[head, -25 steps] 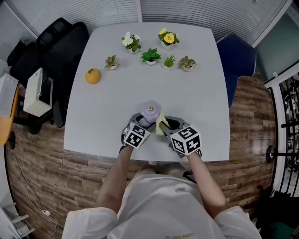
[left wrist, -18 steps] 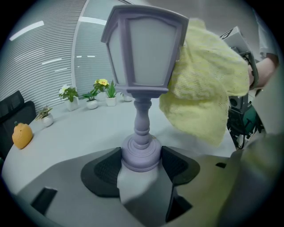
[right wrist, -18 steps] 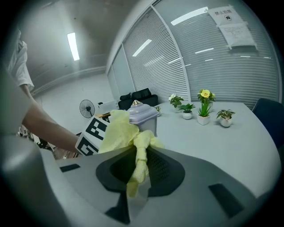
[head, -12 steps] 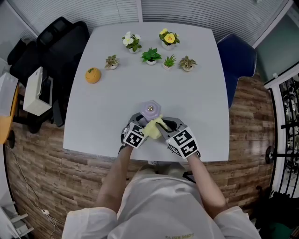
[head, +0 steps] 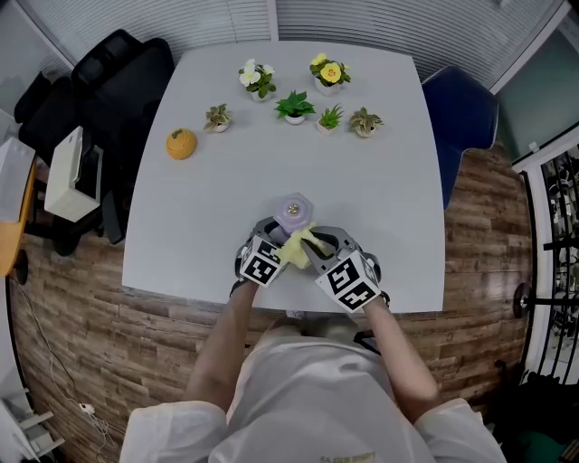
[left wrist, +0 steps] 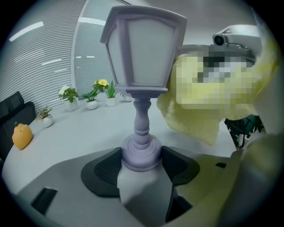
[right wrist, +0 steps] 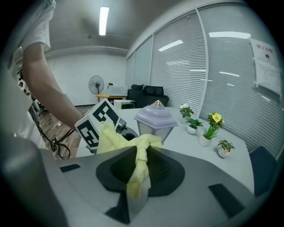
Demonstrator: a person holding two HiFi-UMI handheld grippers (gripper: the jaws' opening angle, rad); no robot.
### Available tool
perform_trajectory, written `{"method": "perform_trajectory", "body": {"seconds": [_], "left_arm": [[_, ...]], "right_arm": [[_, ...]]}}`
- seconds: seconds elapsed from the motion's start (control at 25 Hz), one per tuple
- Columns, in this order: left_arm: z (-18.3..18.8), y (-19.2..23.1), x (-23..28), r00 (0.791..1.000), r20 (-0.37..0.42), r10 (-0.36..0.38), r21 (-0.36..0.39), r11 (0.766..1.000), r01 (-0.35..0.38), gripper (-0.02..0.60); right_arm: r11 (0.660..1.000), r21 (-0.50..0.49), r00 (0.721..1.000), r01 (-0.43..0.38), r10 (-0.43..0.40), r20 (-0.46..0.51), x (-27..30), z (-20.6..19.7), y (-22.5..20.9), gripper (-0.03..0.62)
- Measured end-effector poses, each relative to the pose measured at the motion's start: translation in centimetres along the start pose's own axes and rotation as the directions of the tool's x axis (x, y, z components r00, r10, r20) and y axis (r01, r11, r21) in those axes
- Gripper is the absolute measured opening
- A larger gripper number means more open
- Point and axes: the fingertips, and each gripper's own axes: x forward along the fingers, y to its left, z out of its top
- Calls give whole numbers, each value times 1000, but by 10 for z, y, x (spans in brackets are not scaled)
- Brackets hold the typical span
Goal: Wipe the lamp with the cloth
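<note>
Left gripper [left wrist: 141,163] has its jaws clamped on the round base of the lilac lamp [left wrist: 142,57], which stands upright near the front edge of the white table [head: 208,208]; right gripper [right wrist: 141,167] is pinched shut on the yellow cloth [right wrist: 141,153], and the bunched cloth sits against the side of the lamp's shade, between the two grippers. At the far side, well apart, a row of small potted plants [head: 294,107]; to their left, an orange ornament [head: 181,145].

White table [head: 226,181], wood floor [head: 488,235], slatted blinds [head: 362,23] behind, black chair [head: 118,81] left, blue chair [head: 461,118] right.
</note>
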Motion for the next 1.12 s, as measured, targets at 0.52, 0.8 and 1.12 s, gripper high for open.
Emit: {"method": "perform_trajectory", "body": {"seconds": [0.52,0.8,1.12], "left_arm": [[-2,4,1,1000,3,18,11,1000,-18,288],[0,1,0,1000,3,2,1,1000,-2,288],[1,-1,-1,1000,10,-3,0,1000,3,288]], "right_arm": [[982,-184,999,-35,35,-3,8,10,25,66],[993,-104,999,-50,51,10,1,4,11,66],[1000,-5,1000,17,-17,22,-8,-5,-22,66]]}}
